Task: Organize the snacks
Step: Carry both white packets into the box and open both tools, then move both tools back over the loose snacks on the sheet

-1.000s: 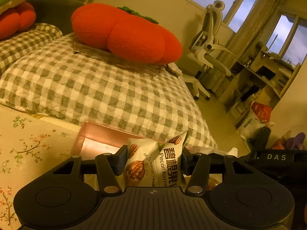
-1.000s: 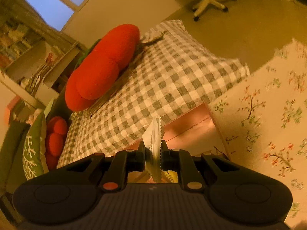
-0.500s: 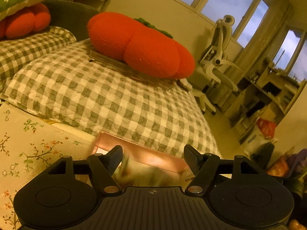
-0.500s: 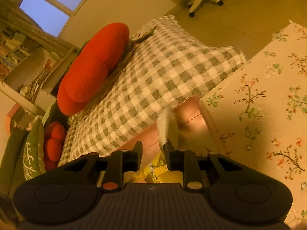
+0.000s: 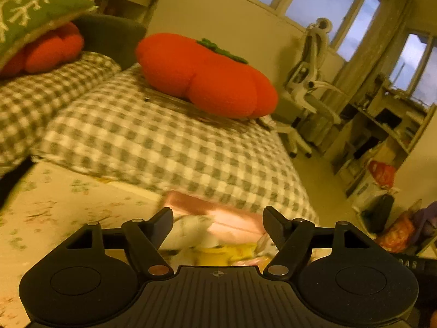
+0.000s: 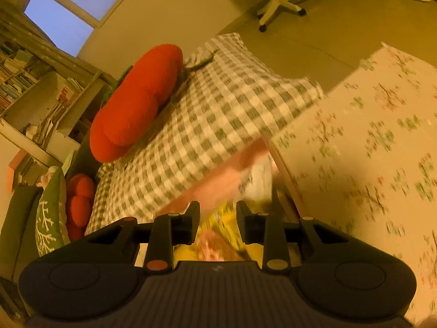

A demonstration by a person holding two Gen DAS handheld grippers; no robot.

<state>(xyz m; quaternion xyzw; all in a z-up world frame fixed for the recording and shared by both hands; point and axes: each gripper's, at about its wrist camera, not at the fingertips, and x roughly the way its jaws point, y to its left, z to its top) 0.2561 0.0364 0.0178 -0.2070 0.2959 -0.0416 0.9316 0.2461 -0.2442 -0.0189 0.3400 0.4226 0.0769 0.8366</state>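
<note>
- The left gripper had its jaws spread wide and opening, with nothing pressed between them. A white snack packet lay blurred below and beyond the fingertips, inside the pink box.
- The right gripper showed a narrower gap, its jaws also opening and gripping nothing. A white packet sat smeared against the box's far corner, with yellow packets heaped beneath the fingers.
- The pink box stood on the floral tablecloth, close against the grey checked cushion, which carried a red tomato-shaped pillow.
- Risk: the white packet in the right view seemed to lean on the box wall near its rim. If it was propped rather than settled, it could tip over the edge onto the cloth.
- Risk: both grippers hung close over the same small box. A careless pull back might catch a fingertip on a packet's crimped edge and drag it out.
- Risk: the box looked light, so a knock against its wall could shove it or spill the pile.
- Both views were motion-blurred, so I could not tell exactly how either packet lay.
</note>
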